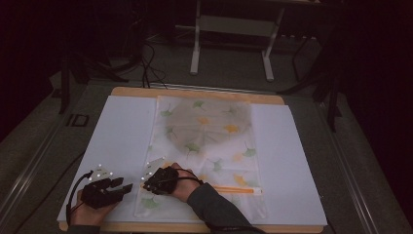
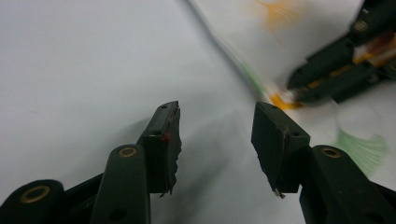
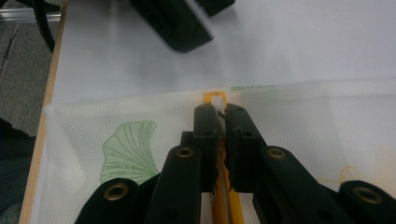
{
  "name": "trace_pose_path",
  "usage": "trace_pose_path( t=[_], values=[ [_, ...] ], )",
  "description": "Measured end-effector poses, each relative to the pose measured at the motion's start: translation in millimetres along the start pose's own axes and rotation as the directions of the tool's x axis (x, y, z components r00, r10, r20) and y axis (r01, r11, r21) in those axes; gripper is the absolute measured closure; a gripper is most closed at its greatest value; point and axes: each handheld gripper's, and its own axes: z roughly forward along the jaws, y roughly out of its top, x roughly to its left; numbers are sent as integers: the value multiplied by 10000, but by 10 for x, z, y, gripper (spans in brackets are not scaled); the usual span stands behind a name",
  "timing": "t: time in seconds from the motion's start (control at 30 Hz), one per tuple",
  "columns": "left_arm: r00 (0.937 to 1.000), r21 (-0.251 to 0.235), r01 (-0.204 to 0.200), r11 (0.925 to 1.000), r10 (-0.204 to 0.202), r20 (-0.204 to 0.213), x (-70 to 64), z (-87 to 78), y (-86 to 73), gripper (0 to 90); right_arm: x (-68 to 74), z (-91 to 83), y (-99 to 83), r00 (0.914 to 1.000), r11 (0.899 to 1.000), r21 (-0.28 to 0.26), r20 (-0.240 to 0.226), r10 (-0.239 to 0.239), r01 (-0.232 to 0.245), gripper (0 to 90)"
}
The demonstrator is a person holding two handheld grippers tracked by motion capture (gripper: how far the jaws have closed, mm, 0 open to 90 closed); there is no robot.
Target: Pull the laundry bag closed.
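Mesh bag (image 1: 204,146) lies flat on the white surface (image 1: 122,141), ginkgo-leaf print, something round showing through its far half. Orange zipper (image 1: 234,189) runs across the near end.

My right gripper (image 3: 220,111) has its jaws pressed together on the white zipper pull (image 3: 216,100), right at the bag's left edge. In the high view the right gripper (image 1: 157,181) sits over that same end of the zipper track.

My left gripper (image 2: 215,135) hovers beside the bag over bare white sheet, jaws spread, holding nothing. In the high view the left gripper (image 1: 109,187) sits just left of the bag's corner.

Judgement: zipper step in hand.

- Keep the pull pinched squarely; it is small and could slip sideways out of the jaws.
- Pull along the track line, low and parallel to the surface, not upward.
- Mesh is limp and will likely bunch, so I should pin the corner near the track end with the left jaws first.
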Motion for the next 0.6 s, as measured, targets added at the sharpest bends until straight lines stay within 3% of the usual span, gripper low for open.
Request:
trace_pose_path(
  t=[0.27, 0.43, 0.6],
  values=[
    [9984, 317, -170, 9994, 153, 543, -109, 37, 40, 533, 10, -19, 1, 9999, 10000, 12, 102, -88, 88, 838],
    [9939, 144, 133, 9998, -148, 1094, -120, 22, 51, 533, 18, -16, 2, 9998, 9999, 1, 168, -146, 146, 838],
    [9916, 313, 187, 9993, -226, 1277, -146, 75, 61, 534, 22, -34, 12, 9996, 9998, 38, 188, -221, 220, 839]
  ],
)
